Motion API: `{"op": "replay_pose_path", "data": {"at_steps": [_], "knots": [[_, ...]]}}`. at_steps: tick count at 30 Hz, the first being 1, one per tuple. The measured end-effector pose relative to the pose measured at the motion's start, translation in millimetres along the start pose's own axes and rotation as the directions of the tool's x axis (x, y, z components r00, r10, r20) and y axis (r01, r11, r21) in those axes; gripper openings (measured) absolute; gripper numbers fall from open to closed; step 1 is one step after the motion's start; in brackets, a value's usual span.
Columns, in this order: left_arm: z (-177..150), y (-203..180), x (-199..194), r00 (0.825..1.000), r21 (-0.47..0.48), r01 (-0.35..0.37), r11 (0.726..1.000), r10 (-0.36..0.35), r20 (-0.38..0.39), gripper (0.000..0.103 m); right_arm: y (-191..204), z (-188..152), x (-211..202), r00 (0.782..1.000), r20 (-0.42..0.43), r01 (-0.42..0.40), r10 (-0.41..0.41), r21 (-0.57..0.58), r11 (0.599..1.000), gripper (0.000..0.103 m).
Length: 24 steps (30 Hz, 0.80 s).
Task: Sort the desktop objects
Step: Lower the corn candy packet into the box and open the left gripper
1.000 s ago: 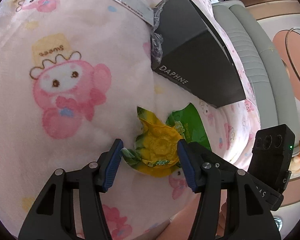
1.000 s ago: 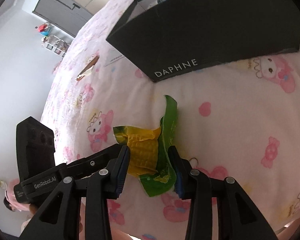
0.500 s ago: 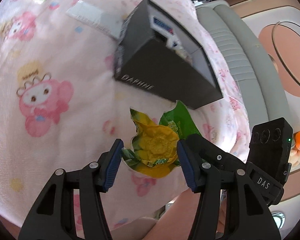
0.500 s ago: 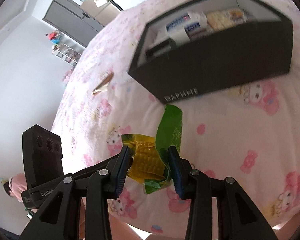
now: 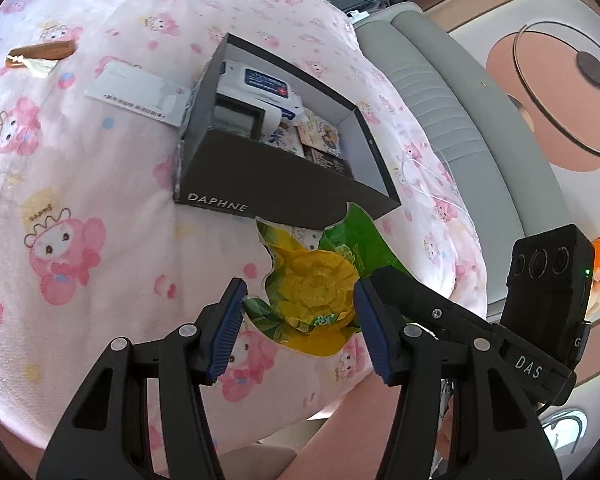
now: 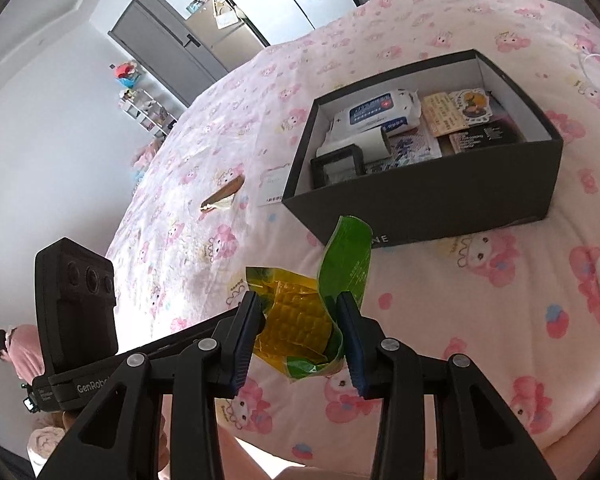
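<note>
Both hand-held grippers have risen since a second ago, lifting the corn packet (image 6: 300, 320) clear of the pink bed cover (image 5: 100, 184). The right hand-held gripper (image 6: 300, 322) clamps the packet narrowly. The left hand-held gripper (image 5: 300, 312) sits around it, its pads half-wide; contact uncertain. The packet is yellow-green, crinkled foil, and hangs before the open black box (image 6: 440, 204), ready for deposit.

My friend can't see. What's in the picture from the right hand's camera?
The right tongs hold a yellow-and-green corn-print plastic packet above a pink cartoon-print blanket. Behind sits an open black cardboard box with a white wipes pack inside.
</note>
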<state>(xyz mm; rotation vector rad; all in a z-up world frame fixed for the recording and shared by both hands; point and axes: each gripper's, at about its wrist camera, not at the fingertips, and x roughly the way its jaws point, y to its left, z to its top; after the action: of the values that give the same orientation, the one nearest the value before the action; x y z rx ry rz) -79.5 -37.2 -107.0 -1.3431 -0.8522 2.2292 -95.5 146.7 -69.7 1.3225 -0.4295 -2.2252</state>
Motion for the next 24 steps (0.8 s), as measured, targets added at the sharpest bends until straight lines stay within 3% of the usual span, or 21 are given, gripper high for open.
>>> {"op": "replay_pose_path", "data": {"at_steps": [12,24], "knots": [[23.6,-29.2,16.5,1.0,0.046,0.019,0.999,-0.019,0.009,0.056,-9.9,25.3,-23.3,0.998,0.068,0.016,-0.014,-0.03,0.999,0.036],[32.3,-32.8,28.3,1.0,0.039,-0.006,0.999,0.006,0.001,0.056,-25.8,38.0,-16.0,0.999,0.054,0.002,-0.002,0.0,1.0,0.036]]}}
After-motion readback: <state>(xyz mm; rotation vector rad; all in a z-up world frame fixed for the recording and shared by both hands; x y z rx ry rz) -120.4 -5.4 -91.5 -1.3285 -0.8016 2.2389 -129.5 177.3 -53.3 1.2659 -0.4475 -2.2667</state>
